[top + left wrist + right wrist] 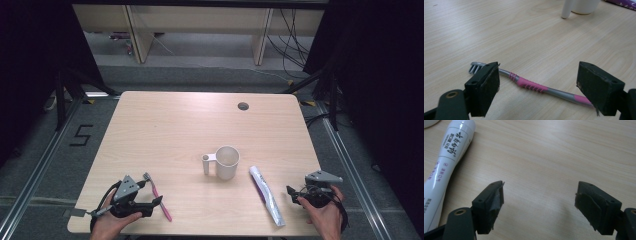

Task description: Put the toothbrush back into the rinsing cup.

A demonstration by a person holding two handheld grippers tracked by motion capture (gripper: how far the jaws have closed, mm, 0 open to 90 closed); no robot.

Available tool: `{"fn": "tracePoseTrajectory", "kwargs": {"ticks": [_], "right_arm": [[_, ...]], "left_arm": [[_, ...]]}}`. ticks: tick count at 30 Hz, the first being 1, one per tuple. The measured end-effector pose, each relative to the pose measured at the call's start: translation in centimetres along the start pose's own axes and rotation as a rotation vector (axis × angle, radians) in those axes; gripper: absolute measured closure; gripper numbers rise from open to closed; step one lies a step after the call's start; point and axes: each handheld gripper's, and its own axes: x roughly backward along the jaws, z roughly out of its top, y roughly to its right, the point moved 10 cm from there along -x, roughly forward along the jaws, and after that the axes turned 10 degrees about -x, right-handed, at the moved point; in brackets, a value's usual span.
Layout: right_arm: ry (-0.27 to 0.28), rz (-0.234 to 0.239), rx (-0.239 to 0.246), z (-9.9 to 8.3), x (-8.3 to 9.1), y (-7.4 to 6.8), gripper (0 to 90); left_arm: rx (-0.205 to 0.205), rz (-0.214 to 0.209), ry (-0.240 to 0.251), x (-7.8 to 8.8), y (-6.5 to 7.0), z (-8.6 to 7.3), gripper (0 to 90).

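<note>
A pink and grey toothbrush (pixel 157 194) lies near the table's front left, its bristle head pointing away from me. My left gripper (pixel 156 201) sits open right beside it. In the left gripper view the toothbrush (pixel 531 86) lies across the gap just beyond my open jaws. A white mug (pixel 225 162) stands at the table's middle, handle to the left. A white and purple toothpaste tube (pixel 266 194) lies right of the mug. My right gripper (pixel 295 194) rests open at the front right, beside the tube (pixel 447 162), with bare wood between its jaws.
The light wooden table (pixel 190 125) has a round cable hole (pixel 243 106) near its far edge. Black curtains flank both sides. The floor beyond holds desk legs and cables, and a "5" marking (pixel 80 135) lies left of the table.
</note>
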Motion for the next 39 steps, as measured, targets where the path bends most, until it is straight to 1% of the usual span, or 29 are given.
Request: {"fn": "tracePoseTrajectory", "kwargs": {"ticks": [1,3,5,6,7,8,10,12,16,17,18,19,20,21,22,23,24,26,27,29,30,31,33,34,35,36,37,38,39], "right_arm": [[-0.019,0.005,-0.049,-0.2,0.1,-0.4,23.8],[-0.012,0.002,-0.010,-0.1,0.0,-0.2,23.9],[-0.024,0.031,-0.024,-0.2,-0.1,-0.6,23.9],[-0.027,0.021,-0.041,-0.3,-0.1,-0.6,24.0],[-0.026,0.018,-0.040,-0.3,0.0,-0.6,24.0],[-0.017,0.020,-0.017,-0.2,-0.3,-0.5,24.1],[-0.010,0.021,0.000,-0.1,-0.4,-0.5,24.2],[-0.012,0.009,-0.011,-0.2,-0.3,-0.4,24.2],[-0.017,0.019,-0.002,-0.2,-0.4,-0.5,24.2],[-0.028,0.006,-0.015,-0.3,-0.2,-0.5,24.2],[-0.021,0.013,-0.001,-0.2,-0.3,-0.5,24.3],[-0.018,0.010,-0.009,-0.2,-0.3,-0.5,24.3],[-0.024,0.003,-0.043,-0.3,-0.2,-0.7,24.3],[-0.031,0.006,-0.053,-0.3,-0.1,-0.8,24.3],[-0.028,0.009,-0.048,-0.3,-0.2,-0.8,24.4],[-0.026,0.011,-0.039,-0.3,-0.2,-0.8,24.4],[-0.018,0.004,0.019,-0.2,-0.2,-0.3,24.4],[-0.049,0.011,-0.051,-0.5,-0.1,-1.0,24.4],[-0.037,0.017,-0.017,-0.4,-0.1,-0.8,24.5],[-0.014,0.007,0.021,-0.1,-0.1,-0.5,24.5],[-0.021,0.017,-0.006,-0.3,-0.1,-0.7,24.5],[-0.033,0.015,-0.035,-0.3,0.1,-0.9,24.5],[-0.017,0.006,0.015,-0.1,-0.1,-0.5,24.5],[-0.015,0.010,0.018,-0.1,-0.1,-0.5,24.5],[-0.016,0.009,0.017,-0.1,-0.1,-0.5,24.4],[-0.017,0.009,0.022,-0.2,-0.1,-0.5,24.5],[-0.016,0.010,0.020,-0.1,-0.1,-0.5,24.5],[-0.022,0.012,-0.004,-0.2,0.0,-0.6,24.5],[-0.023,0.009,-0.008,-0.2,0.0,-0.6,24.5]], "left_arm": [[0.005,-0.001,-0.001,0.0,0.0,0.0,18.4],[0.023,-0.008,0.003,-0.1,0.1,0.0,18.4],[0.067,-0.013,0.013,0.1,0.2,0.2,17.0],[0.089,-0.006,0.017,0.1,0.2,0.3,15.6],[0.086,-0.010,0.010,0.2,0.1,0.2,15.7],[0.096,-0.011,0.008,0.2,0.2,0.2,15.7],[0.108,-0.020,-0.012,0.1,0.4,0.0,16.0],[0.097,-0.025,-0.040,0.1,0.4,-0.3,16.3],[0.098,-0.020,-0.050,0.1,0.4,-0.4,16.6],[0.099,-0.015,-0.051,0.1,0.4,-0.5,16.7],[0.125,-0.005,-0.034,0.0,0.4,-0.3,16.7],[0.126,-0.005,-0.040,0.0,0.4,-0.3,17.0],[0.123,-0.003,-0.052,0.1,0.3,-0.5,17.6],[0.114,-0.012,-0.065,0.1,0.2,-0.7,18.0],[0.139,-0.006,-0.051,-0.1,0.3,-0.5,18.6],[0.120,-0.007,-0.075,0.0,0.2,-0.8,19.6],[0.125,-0.007,-0.084,0.0,0.2,-0.8,20.7],[0.126,-0.005,-0.093,0.0,0.0,-0.8,22.2],[0.128,-0.010,-0.095,-0.1,0.0,-0.8,23.8],[0.131,-0.013,-0.107,-0.2,0.1,-0.8,26.3],[0.132,-0.010,-0.105,-0.4,0.1,-0.8,27.4],[0.121,-0.027,-0.125,-0.4,0.2,-1.0,29.2],[0.128,-0.041,-0.145,-0.6,0.5,-1.0,32.5],[0.119,-0.050,-0.157,-0.6,0.5,-1.1,33.2],[0.129,-0.046,-0.150,-0.8,0.5,-1.0,34.8],[0.114,-0.055,-0.172,-0.7,0.5,-1.1,36.9],[0.117,-0.056,-0.180,-0.7,0.5,-1.1,37.4],[0.112,-0.052,-0.188,-0.9,0.5,-1.2,37.8],[0.110,-0.049,-0.186,-1.0,0.5,-1.2,38.3]]}}
